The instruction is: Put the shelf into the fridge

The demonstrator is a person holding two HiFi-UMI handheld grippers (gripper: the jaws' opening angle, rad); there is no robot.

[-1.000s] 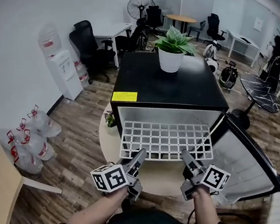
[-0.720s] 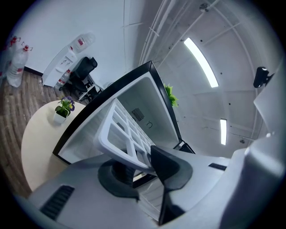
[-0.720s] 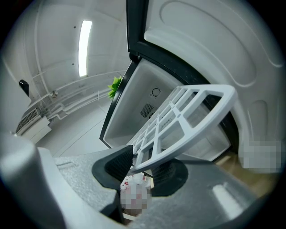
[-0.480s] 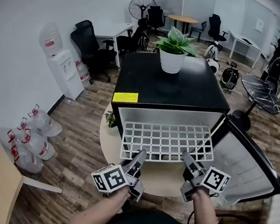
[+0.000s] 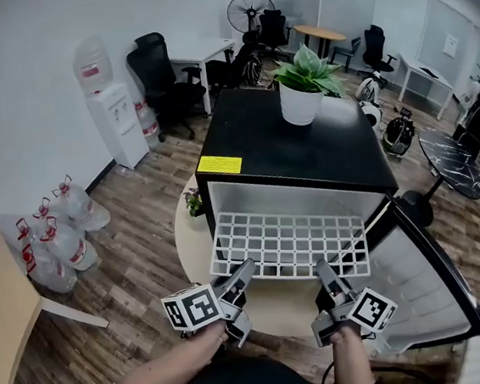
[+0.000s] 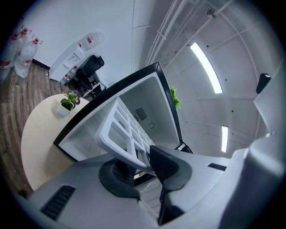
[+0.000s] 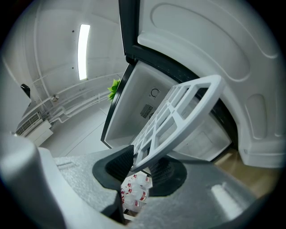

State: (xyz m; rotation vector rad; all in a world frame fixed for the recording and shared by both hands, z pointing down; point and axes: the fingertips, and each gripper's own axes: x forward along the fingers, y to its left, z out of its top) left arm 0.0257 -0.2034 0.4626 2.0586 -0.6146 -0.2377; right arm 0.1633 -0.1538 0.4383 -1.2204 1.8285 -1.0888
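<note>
**Half in, half out: the push is what's left**

Nearest us, the left hand-held gripper (image 5: 242,272) has the near rim of the white grid shelf (image 5: 288,241) between its jaws. They have just been closing, and the pads now look pressed on that rim from both sides. Just alongside, the right hand-held gripper (image 5: 323,270) is clamped on the same front edge, further toward the open door (image 5: 429,286). So that's two grips on one rim, and the shelf is carried roughly level between them.

Moving out, most of the grid juts from the mouth of the fridge (image 5: 295,151), hanging over the round worktop (image 5: 187,235) the fridge stands on. Its far edge has reached the white cavity. How deep it sits, and whether it has caught any side ledges, is hard to tell from this steep angle.

As I read it, the pick-up and the line-up are done and the insertion has only begun. What remains is to slide the shelf fully in until it seats, then let go with both grippers. The potted plant (image 5: 301,87) on top is well clear of the action.
</note>
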